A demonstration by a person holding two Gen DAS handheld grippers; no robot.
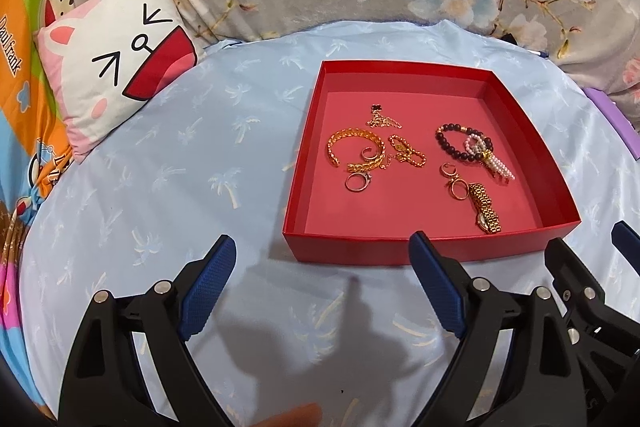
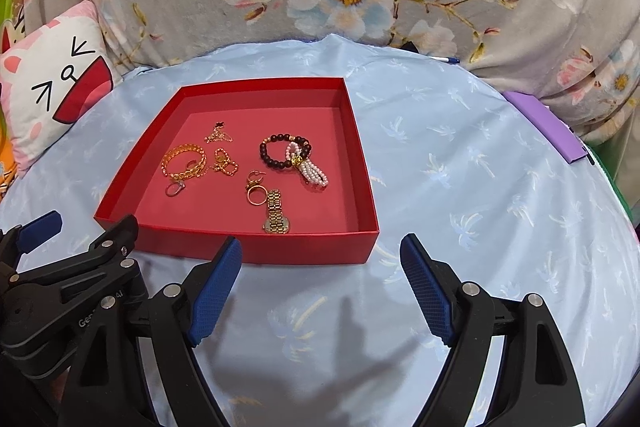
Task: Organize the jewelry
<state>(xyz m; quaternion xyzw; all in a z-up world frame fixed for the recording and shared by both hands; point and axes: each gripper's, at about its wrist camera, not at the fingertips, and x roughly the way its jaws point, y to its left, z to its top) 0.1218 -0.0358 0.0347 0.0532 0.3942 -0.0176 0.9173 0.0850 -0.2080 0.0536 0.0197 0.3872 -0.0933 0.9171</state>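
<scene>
Near the front edge of the bed, the left gripper (image 1: 322, 247) and the right gripper (image 2: 321, 245) hold their fingers spread, empty, before the shallow red cardboard box (image 1: 348, 251) of jewelry.

Gold and beaded jewelry (image 1: 416, 159) inside red box (image 1: 316, 131)

Left gripper (image 1: 322, 257) and right gripper (image 2: 320, 257): matte black angular frames with triangular cut-outs. Round silver screw heads at the pivots. Fingers (image 1: 208, 291) faced with blue cross-hatched pads. Partial white lettering on one black body.
</scene>
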